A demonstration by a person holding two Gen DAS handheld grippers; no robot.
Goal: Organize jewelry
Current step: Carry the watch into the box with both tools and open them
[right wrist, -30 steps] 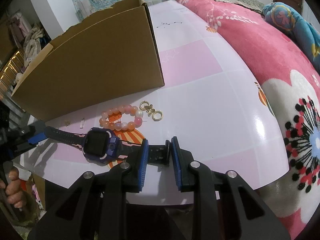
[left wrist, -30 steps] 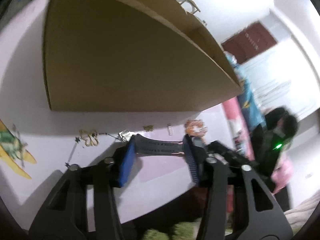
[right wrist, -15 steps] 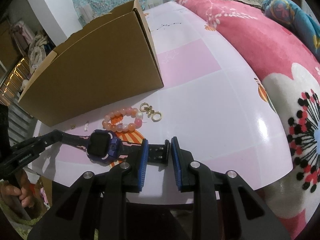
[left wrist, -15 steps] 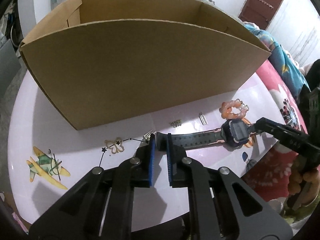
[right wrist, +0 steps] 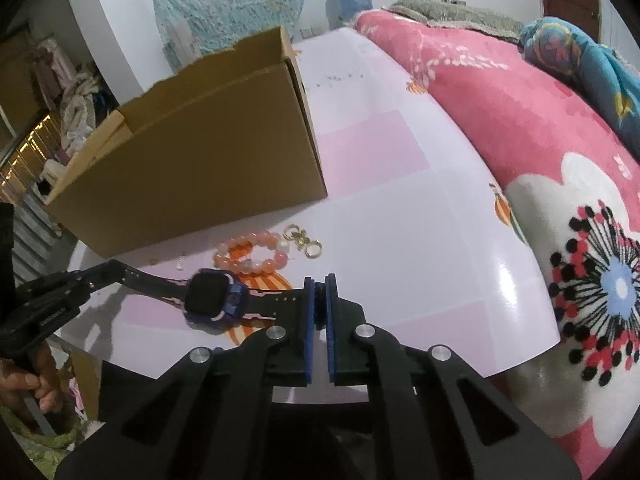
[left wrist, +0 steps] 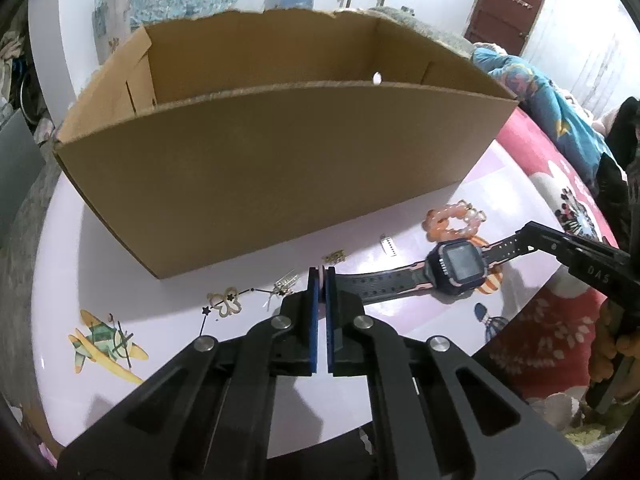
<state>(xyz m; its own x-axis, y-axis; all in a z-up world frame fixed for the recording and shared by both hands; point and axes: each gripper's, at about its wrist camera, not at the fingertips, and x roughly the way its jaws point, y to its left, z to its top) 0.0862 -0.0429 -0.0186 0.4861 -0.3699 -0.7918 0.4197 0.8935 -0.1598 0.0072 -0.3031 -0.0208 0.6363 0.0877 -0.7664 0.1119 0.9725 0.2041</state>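
Left gripper (left wrist: 321,276) clamped tight on one strap end of the watch (left wrist: 460,266). Strap runs rightward across the table (left wrist: 120,240), long axis left-right, screen face up. The other strap end is pinched in the right gripper (right wrist: 320,285), also closed on it. So the watch hangs stretched between both claws, just above the tabletop near its front edge. Pink bead bracelet (left wrist: 454,220) sits just behind the watch body, gold clasp (right wrist: 302,240) beside it. Small charms (left wrist: 226,300) lie left of the left claw. Open cardboard box (left wrist: 280,168) stands behind everything, top open. Bare table right of the box in the right wrist view.
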